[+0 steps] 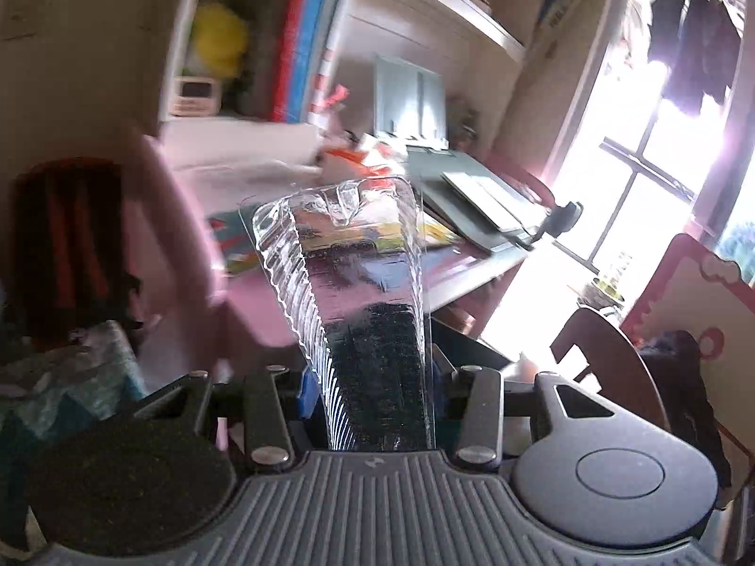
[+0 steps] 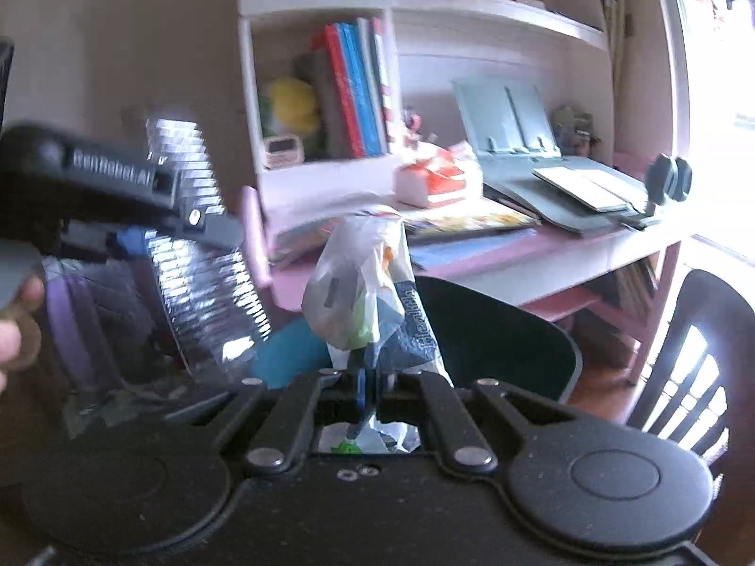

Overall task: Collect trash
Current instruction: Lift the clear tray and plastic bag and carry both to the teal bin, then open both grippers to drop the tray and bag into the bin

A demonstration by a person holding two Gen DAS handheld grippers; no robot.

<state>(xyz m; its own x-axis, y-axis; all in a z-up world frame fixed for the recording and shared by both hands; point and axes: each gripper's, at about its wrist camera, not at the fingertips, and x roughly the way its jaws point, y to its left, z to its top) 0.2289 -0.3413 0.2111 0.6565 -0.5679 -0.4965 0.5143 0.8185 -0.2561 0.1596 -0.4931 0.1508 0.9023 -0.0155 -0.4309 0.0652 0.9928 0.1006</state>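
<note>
A clear ribbed plastic clamshell container sticks up and forward from my left gripper, which is shut on its lower end. The right wrist view shows the same container at the left, with the left gripper across it. My right gripper is shut on a crumpled white plastic bag with blue print and bits of green inside. The bag bulges up above the closed fingers. Both grippers hang in the air in front of a pink desk.
A black chair back stands just beyond the bag, and a dark slatted chair is at the right. The desk carries a grey book stand, papers and a red-and-white package. Book shelves rise behind, and a bright window is at the right.
</note>
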